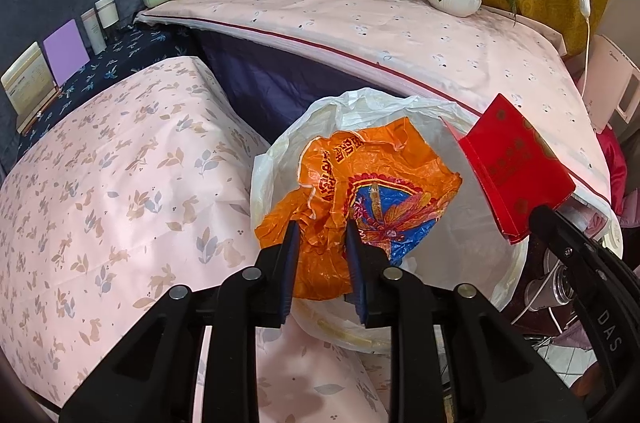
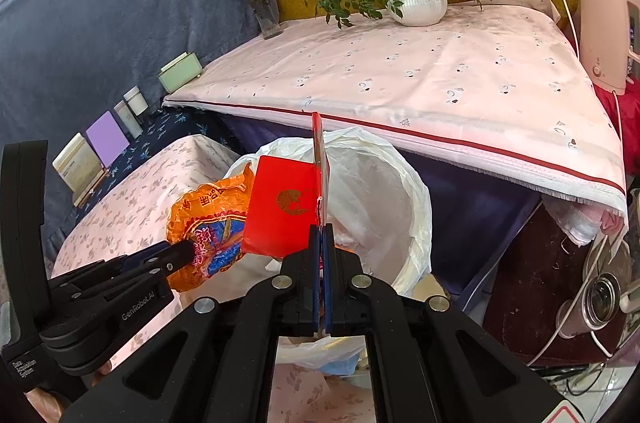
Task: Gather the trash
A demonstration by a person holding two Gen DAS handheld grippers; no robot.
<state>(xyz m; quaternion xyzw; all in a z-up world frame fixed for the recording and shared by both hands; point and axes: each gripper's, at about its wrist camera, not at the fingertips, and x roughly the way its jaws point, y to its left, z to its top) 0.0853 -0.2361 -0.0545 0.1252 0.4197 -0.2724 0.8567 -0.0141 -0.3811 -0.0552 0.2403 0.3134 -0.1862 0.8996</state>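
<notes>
The left tool (image 1: 320,229) pinched the crumpled orange wrapper (image 1: 352,191) over the white bin bag (image 1: 360,111). It looked light, soft and slippery. The right tool (image 2: 321,235), fully closed, gripped the stiffer red packet (image 2: 280,207) by its lower edge above the same bag.

A white ribbed pot (image 2: 418,1) with a leafy green plant stands on the pink cloth-covered surface (image 2: 400,75), near a glass vase (image 2: 266,9) of pink flowers; a purple card (image 2: 107,139) leans against the blue backdrop (image 2: 100,23)
</notes>
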